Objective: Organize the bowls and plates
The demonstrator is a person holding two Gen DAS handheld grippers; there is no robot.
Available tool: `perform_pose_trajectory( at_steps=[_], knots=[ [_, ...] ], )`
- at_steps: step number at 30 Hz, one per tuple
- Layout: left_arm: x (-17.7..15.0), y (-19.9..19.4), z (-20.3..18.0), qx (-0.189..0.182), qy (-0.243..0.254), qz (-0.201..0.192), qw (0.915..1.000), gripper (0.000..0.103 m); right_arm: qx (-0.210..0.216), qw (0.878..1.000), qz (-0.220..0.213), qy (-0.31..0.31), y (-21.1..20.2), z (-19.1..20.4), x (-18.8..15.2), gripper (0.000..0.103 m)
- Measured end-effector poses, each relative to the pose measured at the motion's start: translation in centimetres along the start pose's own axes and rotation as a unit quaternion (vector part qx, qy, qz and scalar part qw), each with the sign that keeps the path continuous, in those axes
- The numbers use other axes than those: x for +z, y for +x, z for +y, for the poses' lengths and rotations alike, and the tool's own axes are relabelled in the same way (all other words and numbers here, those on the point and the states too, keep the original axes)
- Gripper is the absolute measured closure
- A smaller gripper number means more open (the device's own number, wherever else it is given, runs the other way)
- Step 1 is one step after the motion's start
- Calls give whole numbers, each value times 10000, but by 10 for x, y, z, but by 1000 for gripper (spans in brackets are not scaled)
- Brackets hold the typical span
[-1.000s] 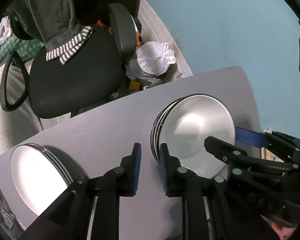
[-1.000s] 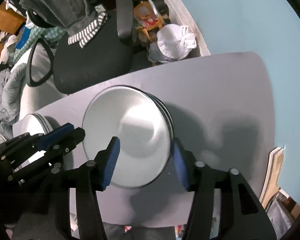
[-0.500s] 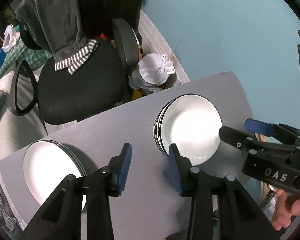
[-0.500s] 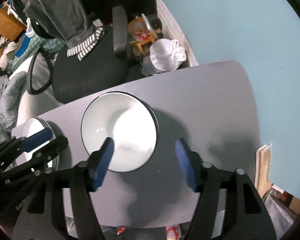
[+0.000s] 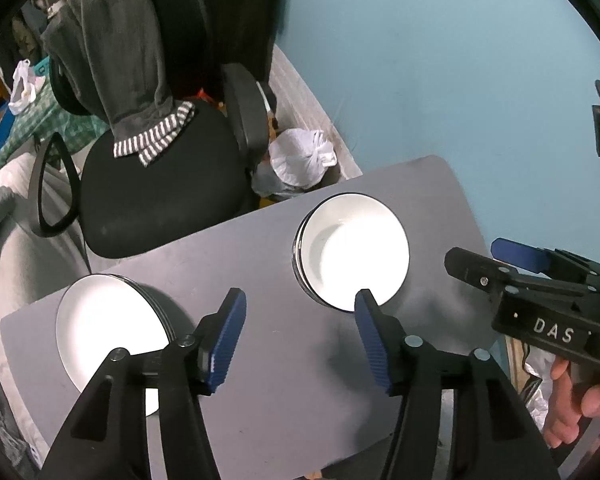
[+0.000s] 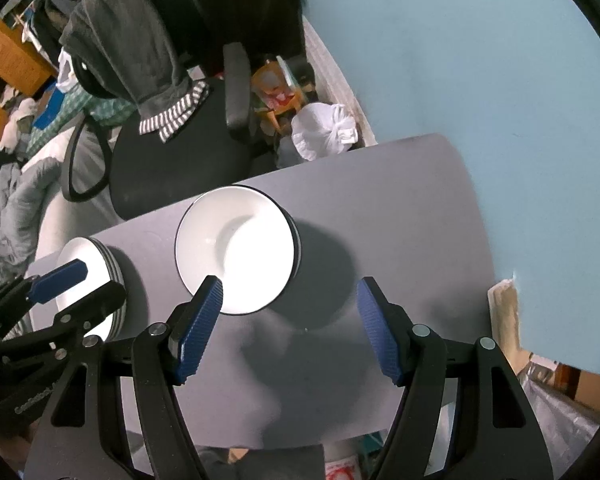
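A stack of white bowls [image 5: 354, 250] [image 6: 236, 252] with dark rims stands mid-table on the grey table [image 5: 284, 364]. A stack of white plates [image 5: 108, 328] [image 6: 90, 276] sits at the table's left end. My left gripper [image 5: 300, 316] hovers high above the table between the two stacks; its jaws are opening and nothing is between them. My right gripper [image 6: 290, 304] hangs above the table just right of the bowls, open and empty. It also appears at the right of the left wrist view [image 5: 496, 256], held by a hand [image 5: 576, 404].
A black office chair [image 5: 152, 184] with a grey garment [image 5: 120, 60] draped over it stands behind the table. A tied white bag [image 5: 300, 156] lies on the floor by the blue wall [image 5: 440, 60]. Cardboard [image 6: 504, 316] leans at the table's right edge.
Both grippers have risen away from the bowl stack, which now looks smaller. The left jaws went from nearly shut to wide apart; the right jaws, earlier around the top bowl's rim, widened and let go.
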State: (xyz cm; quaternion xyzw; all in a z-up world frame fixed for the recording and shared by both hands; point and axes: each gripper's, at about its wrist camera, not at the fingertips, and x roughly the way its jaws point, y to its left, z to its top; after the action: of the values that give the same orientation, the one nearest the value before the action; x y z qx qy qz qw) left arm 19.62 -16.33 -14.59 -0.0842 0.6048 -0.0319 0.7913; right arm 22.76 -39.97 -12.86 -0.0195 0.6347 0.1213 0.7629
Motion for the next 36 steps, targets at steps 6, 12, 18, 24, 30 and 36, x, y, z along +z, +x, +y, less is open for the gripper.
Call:
perform_pose_trajectory(
  at_steps=[6, 12, 18, 24, 30, 36],
  knots=[
    [-7, -11, 1, -35, 85, -128, 9999, 39, -18, 9997, -217, 139, -14, -4, -7, 34],
    [-11, -17, 4, -88, 139, -187, 9997, 39, -181, 9988, -438, 107, -26, -5, -17, 33],
    [-18, -18, 7, -110, 130, -171, 9997, 39, -302, 9979, -570, -30, -28, -4, -23, 33],
    [-21, -17, 12, -147, 65, -132, 9998, 39, -375, 9972, -636, -149, -28, -6, -28, 33],
    [-22, -14, 21, -194, -39, -119, 9997, 38, -312, 9974, -630, -163, -28, -14, -30, 33],
    [-22, 1, 29, -178, -233, 18, 9996, 38, -399, 9968, -639, -265, -17, -24, -29, 33]
  ],
)
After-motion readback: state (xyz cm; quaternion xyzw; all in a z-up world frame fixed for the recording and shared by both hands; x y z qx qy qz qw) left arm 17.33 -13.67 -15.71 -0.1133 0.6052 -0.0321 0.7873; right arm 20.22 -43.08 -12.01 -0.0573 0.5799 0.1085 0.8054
